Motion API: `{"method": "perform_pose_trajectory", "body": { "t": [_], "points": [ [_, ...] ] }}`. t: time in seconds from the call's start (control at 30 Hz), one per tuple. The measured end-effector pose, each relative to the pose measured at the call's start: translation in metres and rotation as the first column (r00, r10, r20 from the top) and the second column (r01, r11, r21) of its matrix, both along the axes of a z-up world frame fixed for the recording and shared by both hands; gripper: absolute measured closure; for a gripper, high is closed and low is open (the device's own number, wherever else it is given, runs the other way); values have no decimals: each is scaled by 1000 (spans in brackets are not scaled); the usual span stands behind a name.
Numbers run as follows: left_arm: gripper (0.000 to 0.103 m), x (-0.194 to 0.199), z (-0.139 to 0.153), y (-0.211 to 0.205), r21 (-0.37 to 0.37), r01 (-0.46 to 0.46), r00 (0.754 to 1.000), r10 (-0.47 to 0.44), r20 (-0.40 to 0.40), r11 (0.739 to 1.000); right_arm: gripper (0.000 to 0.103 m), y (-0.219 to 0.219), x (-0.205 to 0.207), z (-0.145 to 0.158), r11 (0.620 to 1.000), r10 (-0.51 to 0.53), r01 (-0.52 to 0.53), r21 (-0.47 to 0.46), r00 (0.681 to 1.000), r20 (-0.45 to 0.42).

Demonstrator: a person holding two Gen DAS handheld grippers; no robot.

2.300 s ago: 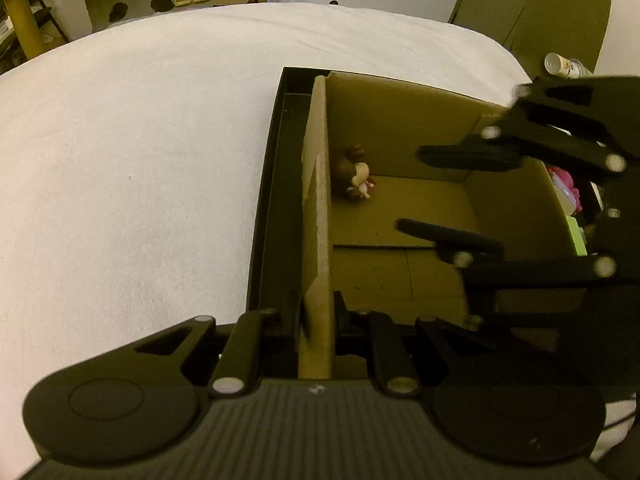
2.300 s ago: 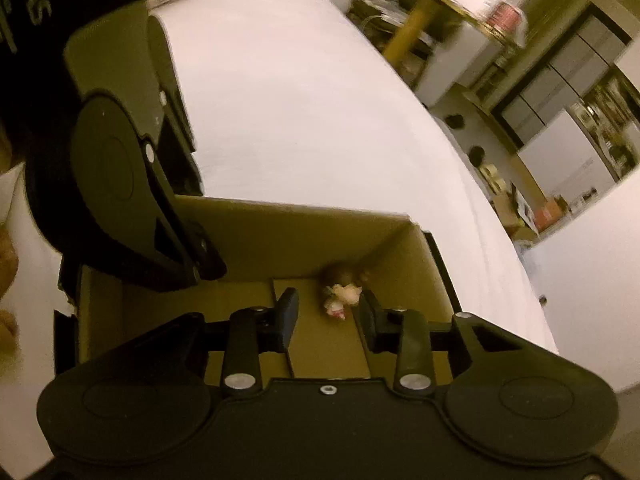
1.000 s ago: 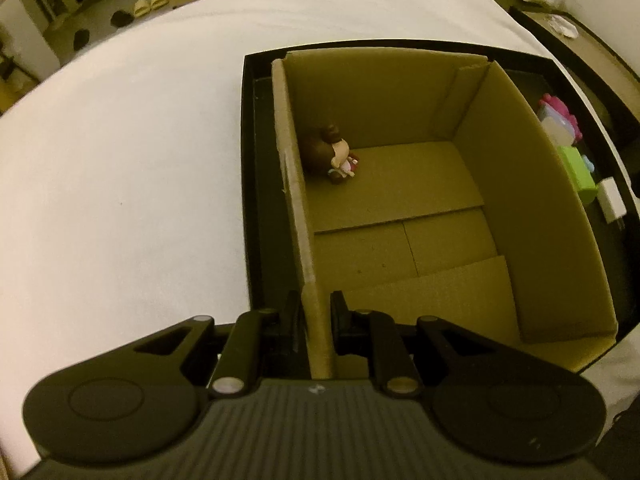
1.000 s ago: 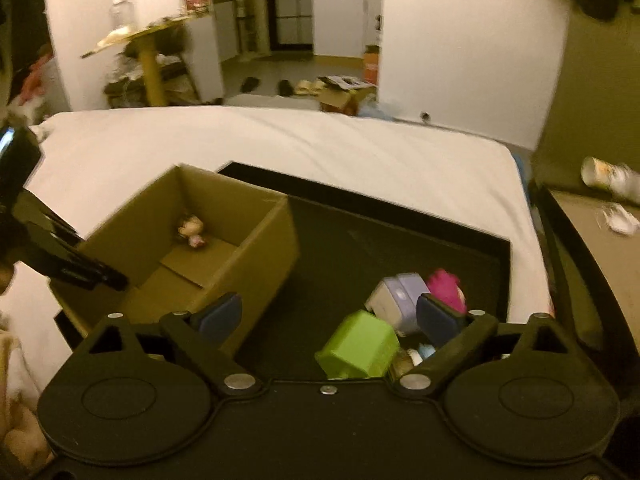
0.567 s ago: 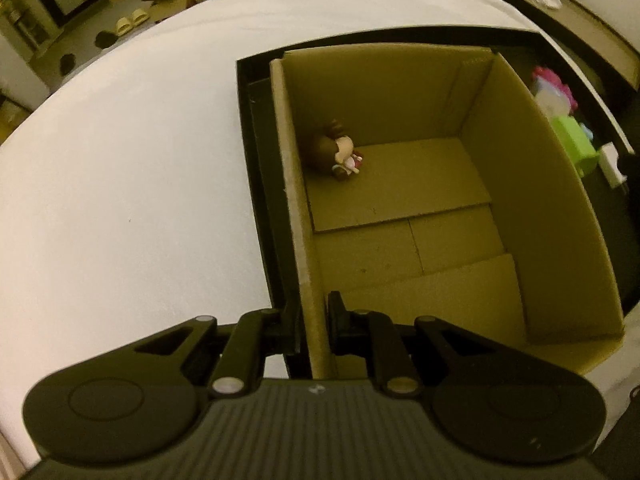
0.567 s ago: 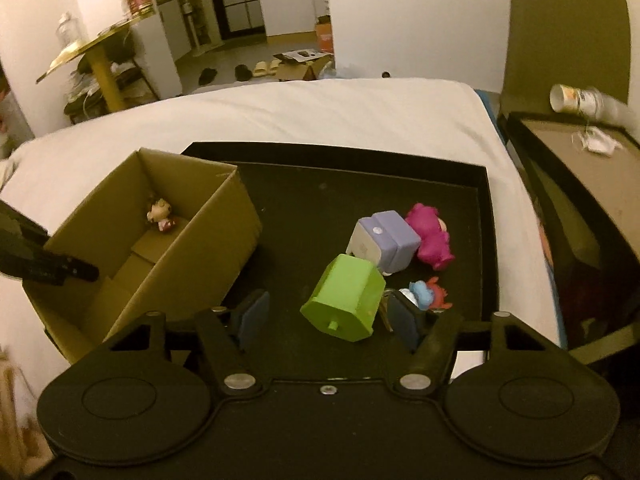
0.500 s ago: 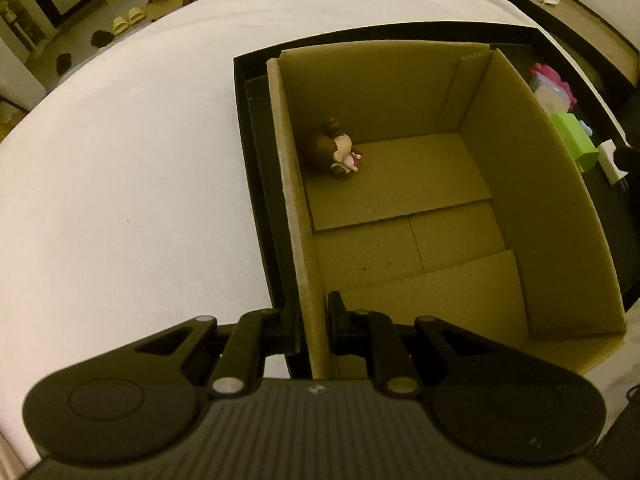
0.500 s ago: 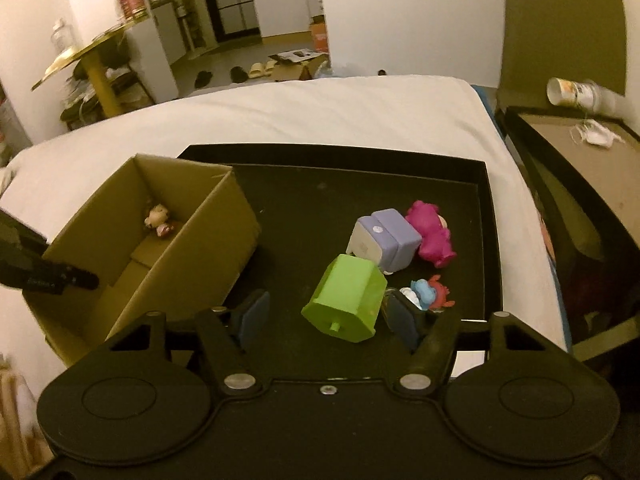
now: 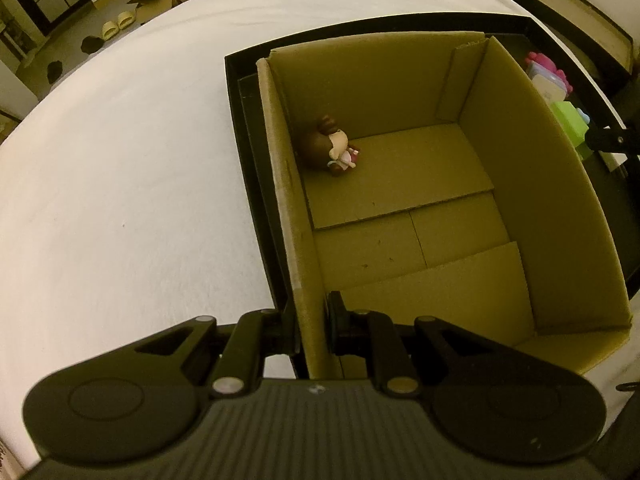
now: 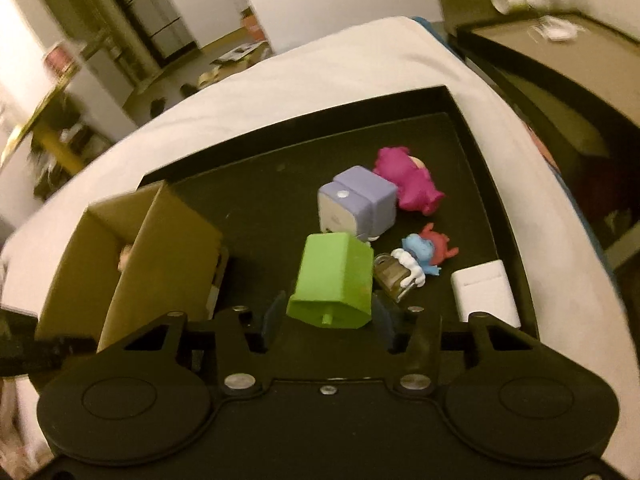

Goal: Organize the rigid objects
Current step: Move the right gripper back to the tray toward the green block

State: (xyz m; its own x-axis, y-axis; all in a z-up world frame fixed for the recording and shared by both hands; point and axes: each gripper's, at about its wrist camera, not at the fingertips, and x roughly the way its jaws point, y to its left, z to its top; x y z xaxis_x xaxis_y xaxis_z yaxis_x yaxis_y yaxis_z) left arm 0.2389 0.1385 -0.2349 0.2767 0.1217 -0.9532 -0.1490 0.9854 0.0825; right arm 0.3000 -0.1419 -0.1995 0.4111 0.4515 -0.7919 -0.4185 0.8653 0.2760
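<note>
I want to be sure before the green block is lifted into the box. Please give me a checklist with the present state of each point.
1. Left gripper shut on the cardboard box wall: ok.
2. Green block between the right gripper fingers: ok.
3. Right gripper pads pressing the green block: cannot tell; its jaws have just been closing.
4. Padlock beside the green block clear of the near finger: cannot tell, they look very close.
5. Free floor in the cardboard box: ok, only a small doll lies in its far corner.
6. Cardboard box standing on the black tray: ok.
</note>
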Motion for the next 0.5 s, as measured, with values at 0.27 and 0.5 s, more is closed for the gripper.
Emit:
{"method": "perform_pose_trajectory", "body": {
  "t": [0.27,0.5],
  "points": [
    [90,-4,0,-5,13,-12,1000,12,14,1000,55,0,17,-9,998,-41,45,52,996,-78],
    [91,1,3,-8,30,-21,1000,21,-6,999,56,2,19,-11,997,-44,51,55,991,-127]
  ]
}}
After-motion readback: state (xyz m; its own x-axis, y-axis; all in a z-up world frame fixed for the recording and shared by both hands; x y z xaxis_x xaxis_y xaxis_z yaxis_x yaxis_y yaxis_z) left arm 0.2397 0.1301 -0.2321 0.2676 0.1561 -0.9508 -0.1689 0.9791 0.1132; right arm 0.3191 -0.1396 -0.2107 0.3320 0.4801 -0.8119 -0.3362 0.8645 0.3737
